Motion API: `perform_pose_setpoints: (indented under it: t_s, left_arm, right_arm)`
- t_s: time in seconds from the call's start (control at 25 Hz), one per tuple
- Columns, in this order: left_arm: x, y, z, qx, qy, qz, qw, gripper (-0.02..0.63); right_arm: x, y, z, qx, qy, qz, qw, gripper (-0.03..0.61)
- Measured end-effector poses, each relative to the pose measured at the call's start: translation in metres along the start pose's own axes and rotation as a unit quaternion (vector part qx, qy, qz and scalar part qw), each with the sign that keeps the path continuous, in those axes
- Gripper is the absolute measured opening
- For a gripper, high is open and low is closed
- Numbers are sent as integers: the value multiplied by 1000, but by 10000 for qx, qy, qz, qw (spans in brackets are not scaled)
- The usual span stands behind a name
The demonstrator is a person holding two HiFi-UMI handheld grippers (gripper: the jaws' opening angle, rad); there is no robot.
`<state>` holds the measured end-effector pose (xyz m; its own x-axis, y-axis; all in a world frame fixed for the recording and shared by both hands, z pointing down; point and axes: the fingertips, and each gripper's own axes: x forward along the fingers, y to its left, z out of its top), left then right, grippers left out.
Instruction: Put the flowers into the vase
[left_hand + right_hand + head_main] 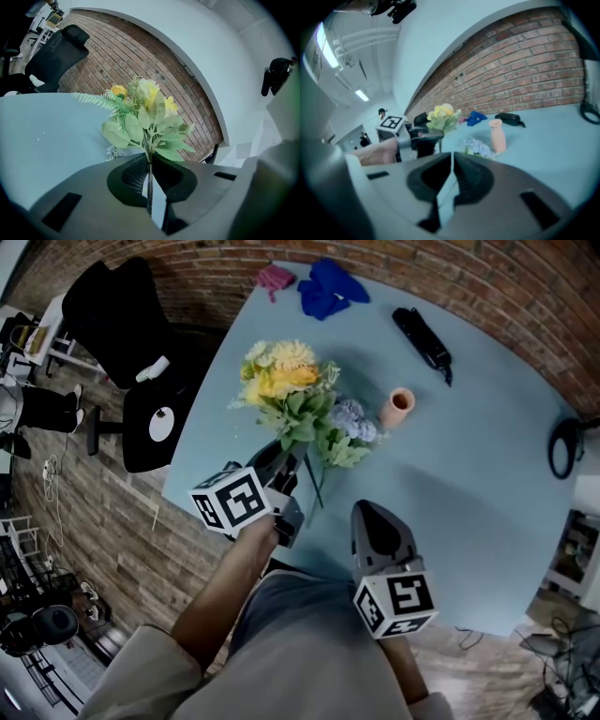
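Note:
My left gripper (284,457) is shut on the stems of a yellow flower bunch (281,381) with green leaves, holding it above the light blue table (469,502). In the left gripper view the stems (149,178) run between the jaws and the bunch (147,119) stands upright. A pale blue flower bunch (352,420) lies on the table beside a small peach vase (397,407), which stands upright. My right gripper (367,510) is shut and empty near the table's front edge; its view shows the vase (497,135) and the blue flowers (475,147) ahead.
A blue cloth (328,287) and a pink cloth (275,278) lie at the table's far edge, with a black case (423,340) to their right. A black office chair (127,343) stands left of the table. A brick wall (525,287) runs behind.

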<state>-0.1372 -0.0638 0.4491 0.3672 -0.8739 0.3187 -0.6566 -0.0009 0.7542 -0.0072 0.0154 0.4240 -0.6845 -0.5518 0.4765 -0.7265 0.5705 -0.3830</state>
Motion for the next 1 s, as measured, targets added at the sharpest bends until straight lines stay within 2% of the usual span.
perform_pose_setpoints:
  t_s: [0.32, 0.48, 1.0]
  left_arm:
    - [9, -33, 17, 284, -80, -348, 9990, 44]
    - [14, -56, 25, 565, -104, -540, 9969, 44]
    - [38, -86, 38, 804, -177, -870, 9928, 44]
  right_arm:
    - [-3, 0, 3, 12, -77, -43, 10000, 25]
    - [-5, -3, 4, 26, -66, -63, 10000, 25]
    - [3, 2, -8, 57, 144, 164, 9997, 25]
